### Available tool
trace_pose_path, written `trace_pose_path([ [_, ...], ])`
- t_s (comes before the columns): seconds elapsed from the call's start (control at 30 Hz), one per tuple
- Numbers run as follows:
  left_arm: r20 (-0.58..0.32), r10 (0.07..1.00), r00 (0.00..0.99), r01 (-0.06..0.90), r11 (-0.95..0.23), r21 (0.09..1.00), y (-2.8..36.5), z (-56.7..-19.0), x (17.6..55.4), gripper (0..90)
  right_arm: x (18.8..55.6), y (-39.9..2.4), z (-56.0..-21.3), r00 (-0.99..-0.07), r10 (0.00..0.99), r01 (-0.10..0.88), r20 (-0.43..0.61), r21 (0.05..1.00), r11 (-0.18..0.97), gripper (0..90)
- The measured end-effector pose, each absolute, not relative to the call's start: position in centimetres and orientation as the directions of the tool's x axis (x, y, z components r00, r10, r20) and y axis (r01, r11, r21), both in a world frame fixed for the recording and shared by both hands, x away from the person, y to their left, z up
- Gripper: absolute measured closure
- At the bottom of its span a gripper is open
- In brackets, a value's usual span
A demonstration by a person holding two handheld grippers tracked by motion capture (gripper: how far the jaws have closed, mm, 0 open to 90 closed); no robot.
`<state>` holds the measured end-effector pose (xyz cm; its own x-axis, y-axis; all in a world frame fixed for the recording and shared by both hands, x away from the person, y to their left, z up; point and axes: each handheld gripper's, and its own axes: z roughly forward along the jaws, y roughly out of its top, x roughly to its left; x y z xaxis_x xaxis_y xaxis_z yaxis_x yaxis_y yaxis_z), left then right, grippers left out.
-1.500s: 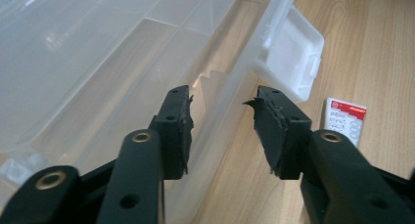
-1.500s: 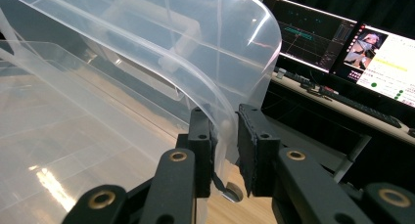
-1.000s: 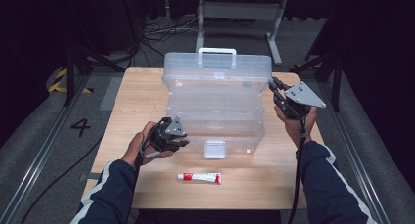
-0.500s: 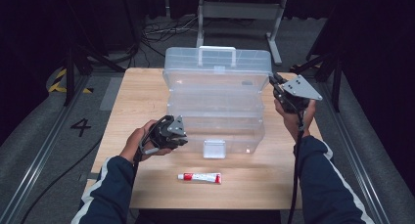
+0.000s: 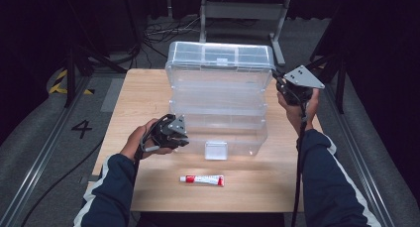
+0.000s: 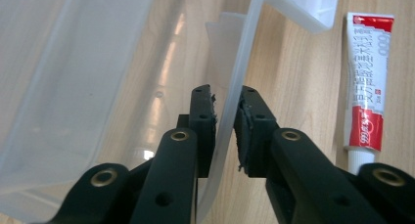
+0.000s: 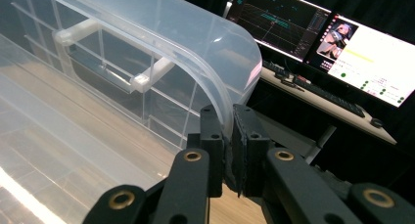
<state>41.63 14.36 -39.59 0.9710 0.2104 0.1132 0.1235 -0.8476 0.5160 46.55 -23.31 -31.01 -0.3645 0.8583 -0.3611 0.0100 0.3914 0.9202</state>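
Clear plastic box (image 5: 218, 123) sits mid-table (image 5: 138, 88), lid (image 5: 220, 56) swung up and standing near upright at the back. Right gripper (image 5: 285, 85) is clamped on the lid's right edge; in the right gripper view (image 7: 229, 136) the jaws are tight on the curved rim, with the lid's handle (image 7: 105, 53) showing through the plastic to the left. Left gripper (image 5: 185, 135) is at the box's front-left corner; the left gripper view (image 6: 225, 121) has the box wall running between the jaws, which have just been closing. The left pad looks to be on the wall; the right pad looks a hair off it, so I can't confirm a firm grip. Front latch (image 5: 216, 150) hangs at the middle of the front wall. Red-and-white tube (image 5: 202, 180) lies flat on the table just in front of the box, touching nothing.
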Motion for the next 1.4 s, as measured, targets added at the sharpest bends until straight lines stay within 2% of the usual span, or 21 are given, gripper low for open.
trace_pose_path([
  [0.17,0.097,0.191,0.977,0.115,-0.848,0.517,14.5,-39.6,41.9,80.6,47.2,-23.3,-30.8,-0.363,0.867,0.022,-0.342,0.927,0.375,84.6],
  [0.37,0.113,0.208,0.971,0.121,-0.845,0.522,14.6,-39.7,41.9,80.1,47.5,-23.3,-30.7,-0.361,0.868,0.030,-0.341,0.926,0.376,84.7],
  [1.4,0.068,0.211,0.975,0.139,-0.822,0.552,15.0,-40.0,42.5,80.2,48.9,-23.1,-30.1,-0.355,0.882,0.073,-0.309,0.932,0.356,84.9],
])
